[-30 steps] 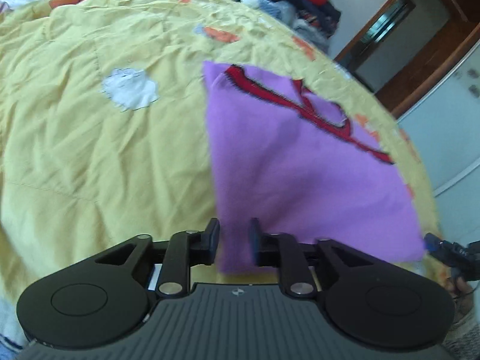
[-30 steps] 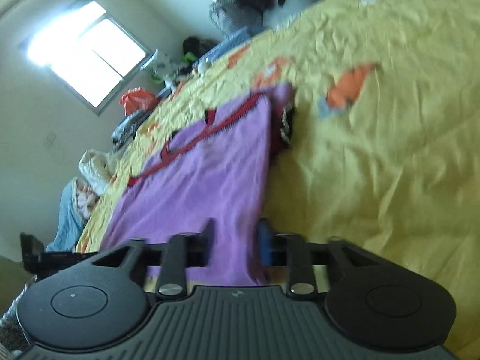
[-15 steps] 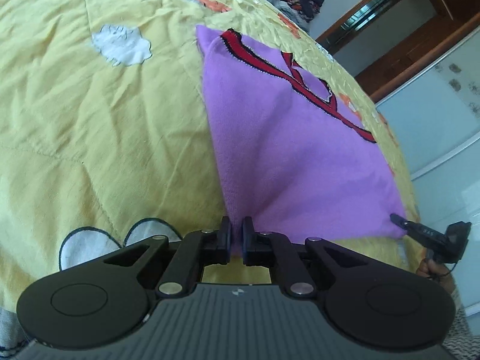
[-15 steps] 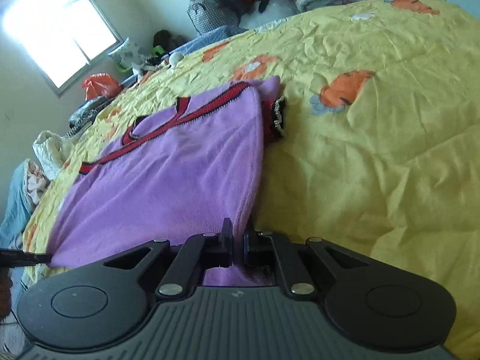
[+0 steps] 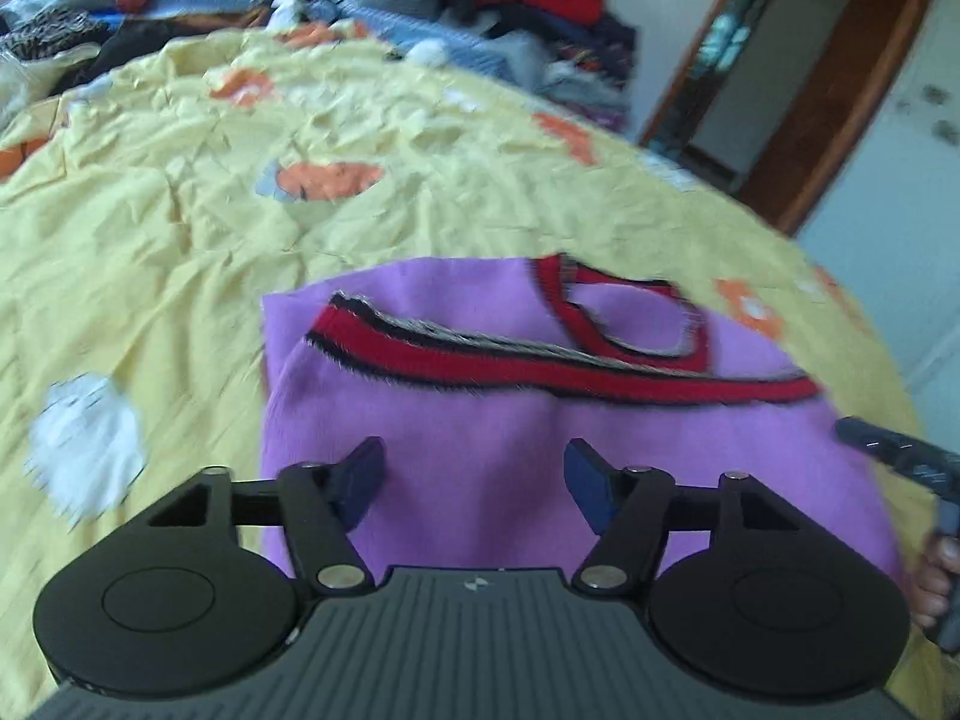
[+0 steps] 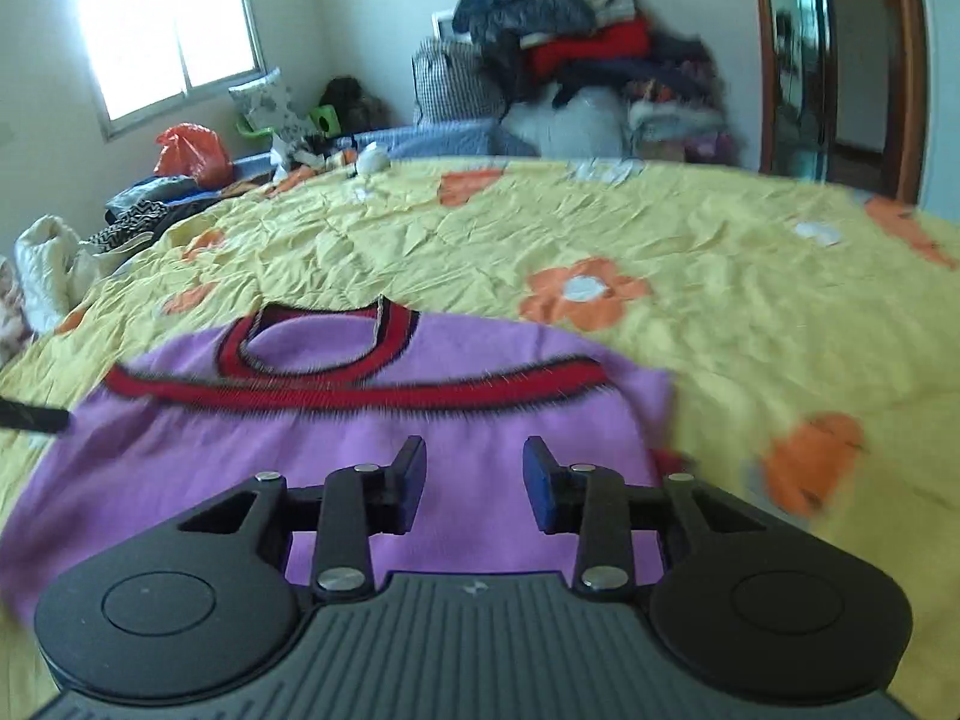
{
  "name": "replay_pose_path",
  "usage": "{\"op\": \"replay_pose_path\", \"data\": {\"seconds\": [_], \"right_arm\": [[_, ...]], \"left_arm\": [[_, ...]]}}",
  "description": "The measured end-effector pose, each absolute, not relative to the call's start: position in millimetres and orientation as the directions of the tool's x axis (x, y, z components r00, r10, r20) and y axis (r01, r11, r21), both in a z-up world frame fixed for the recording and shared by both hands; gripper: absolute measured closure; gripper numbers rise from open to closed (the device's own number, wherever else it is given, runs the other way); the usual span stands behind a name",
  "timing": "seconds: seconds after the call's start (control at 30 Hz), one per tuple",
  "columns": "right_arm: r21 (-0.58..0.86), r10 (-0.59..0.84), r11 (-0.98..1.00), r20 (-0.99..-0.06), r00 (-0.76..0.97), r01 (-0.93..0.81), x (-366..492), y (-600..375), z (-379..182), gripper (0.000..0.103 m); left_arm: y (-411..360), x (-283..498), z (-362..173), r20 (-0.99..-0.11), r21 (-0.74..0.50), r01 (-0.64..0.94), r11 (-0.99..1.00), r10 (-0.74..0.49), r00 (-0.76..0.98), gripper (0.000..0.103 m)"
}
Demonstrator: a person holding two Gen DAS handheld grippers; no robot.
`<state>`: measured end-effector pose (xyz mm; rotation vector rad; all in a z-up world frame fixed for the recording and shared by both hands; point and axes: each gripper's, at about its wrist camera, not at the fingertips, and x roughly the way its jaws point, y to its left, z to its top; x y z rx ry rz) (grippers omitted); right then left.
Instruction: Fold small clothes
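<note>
A small purple knit garment with red and black trim lies folded over on the yellow flowered bedspread; its lower part is laid up over the upper part. My left gripper is open and empty just above its near left part. My right gripper is open and empty above the garment near its right side. The right gripper's finger shows at the right edge of the left wrist view.
A pile of clothes and bags stands against the far wall. A window is at the left, a wooden door frame at the right. More clutter lies at the bed's left edge.
Both grippers were shut on the garment's near corners; they carried the hem forward over the garment, then opened and let go. Both views now face the far wall.
</note>
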<state>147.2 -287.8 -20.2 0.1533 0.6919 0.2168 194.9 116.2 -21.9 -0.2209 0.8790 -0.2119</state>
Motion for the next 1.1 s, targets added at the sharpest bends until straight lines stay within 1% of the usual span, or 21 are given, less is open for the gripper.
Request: {"op": "replay_pose_path", "data": {"seconds": [0.03, 0.1, 0.13, 0.17, 0.23, 0.33, 0.37, 0.43, 0.47, 0.57, 0.6, 0.63, 0.67, 0.7, 0.73, 0.8, 0.87, 0.93, 0.97, 1.03, 1.1], "right_arm": [[0.203, 0.234, 0.97, -0.634, 0.737, -0.133, 160.9, -285.6, -24.2, 0.069], [0.112, 0.127, 0.991, -0.677, 0.725, -0.069, 181.8, -283.8, -36.0, 0.069], [0.05, 0.056, 0.998, -0.702, 0.71, -0.029, 190.9, -285.5, -44.0, 0.071], [0.046, 0.05, 0.999, -0.681, 0.731, -0.025, 192.1, -292.7, -49.2, 0.07], [0.094, 0.059, 0.996, -0.672, 0.738, 0.006, 192.3, -304.7, -52.2, 0.069], [-0.005, -0.025, 1.0, -0.676, 0.737, 0.029, 188.8, -294.1, -45.1, 0.069], [-0.01, -0.024, 1.0, -0.67, 0.742, 0.023, 183.6, -290.9, -40.3, 0.067], [0.02, 0.023, 1.0, -0.649, 0.761, -0.013, 166.8, -285.8, -29.5, 0.067], [0.046, 0.053, 0.999, -0.647, 0.76, -0.03, 158.7, -283.0, -26.8, 0.066], [0.04, 0.069, 0.998, -0.642, 0.763, -0.057, 144.8, -269.9, -27.7, 0.058], [0.008, 0.056, 0.998, -0.653, 0.755, -0.066, 144.7, -266.5, -33.6, 0.055], [-0.05, 0.0, 0.998, -0.668, 0.744, -0.045, 147.7, -265.0, -42.3, 0.055], [-0.063, -0.017, 0.998, -0.659, 0.752, -0.033, 149.9, -269.3, -50.3, 0.052], [-0.02, -0.004, 1.0, -0.657, 0.754, -0.012, 152.3, -279.0, -52.7, 0.04], [0.023, 0.015, 1.0, -0.667, 0.745, 0.001, 154.6, -285.6, -49.6, 0.039], [-0.006, -0.017, 1.0, -0.655, 0.755, 0.018, 145.3, -283.0, -35.2, 0.038], [0.025, 0.04, 0.999, -0.634, 0.772, -0.03, 123.5, -277.4, -23.0, 0.037], [0.062, 0.088, 0.996, -0.62, 0.78, -0.063, 96.1, -269.3, -18.1, 0.037], [0.077, 0.11, 0.994, -0.619, 0.778, -0.08, 84.6, -264.6, -19.5, 0.037], [0.081, 0.123, 0.992, -0.631, 0.766, -0.093, 68.5, -255.2, -25.9, 0.037], [0.097, 0.134, 0.991, -0.651, 0.747, -0.092, 58.9, -250.3, -35.3, 0.037]], "left_arm": [[114.4, 206.1, -30.0, -0.751, -0.262, 0.072, 0.962, -0.25, 0.611, 0.046], [116.6, 214.0, -32.3, -0.743, -0.242, 0.047, 0.969, -0.217, 0.634, 0.044], [121.5, 215.7, -32.7, -0.751, -0.221, 0.011, 0.975, -0.178, 0.636, 0.046], [128.5, 217.7, -34.6, -0.752, -0.224, -0.021, 0.974, -0.159, 0.639, 0.049], [144.3, 217.6, -37.8, -0.731, -0.28, -0.021, 0.96, -0.198, 0.653, 0.049], [144.7, 216.5, -28.5, -0.757, -0.253, -0.025, 0.967, -0.182, 0.627, 0.049], [144.6, 211.6, -21.7, -0.754, -0.266, -0.027, 0.964, -0.19, 0.629, 0.048], [141.5, 197.5, -8.7, -0.721, -0.279, 0.008, 0.96, -0.215, 0.659, 0.036], [137.5, 193.5, -6.5, -0.721, -0.262, 0.01, 0.965, -0.203, 0.662, 0.034], [133.3, 198.0, -20.9, -0.753, -0.266, -0.004, 0.964, -0.205, 0.625, 0.034], [132.3, 201.1, -29.1, -0.765, -0.242, -0.019, 0.97, -0.179, 0.618, 0.035], [129.7, 201.7, -33.2, -0.764, -0.197, -0.013, 0.98, -0.145, 0.629, 0.032], [127.1, 203.3, -36.1, -0.769, -0.151, 0.0, 0.989, -0.117, 0.629, 0.03], [128.4, 204.3, -37.5, -0.769, -0.142, 0.001, 0.99, -0.111, 0.629, 0.029], [134.1, 203.3, -35.7, -0.771, -0.173, -0.01, 0.985, -0.129, 0.623, 0.033], [146.4, 191.3, -21.9, -0.756, -0.252, -0.017, 0.968, -0.186, 0.627, 0.038], [151.6, 165.9, -2.1, -0.706, -0.302, 0.011, 0.953, -0.231, 0.669, 0.036], [146.2, 136.2, 8.3, -0.661, -0.361, 0.052, 0.931, -0.294, 0.691, 0.029], [136.8, 123.2, 8.1, -0.651, -0.373, 0.087, 0.924, -0.327, 0.685, 0.029], [113.6, 100.2, -1.2, -0.666, -0.326, 0.128, 0.936, -0.324, 0.672, 0.029], [98.4, 91.4, -20.0, -0.713, -0.257, 0.117, 0.959, -0.27, 0.647, 0.031]]}}
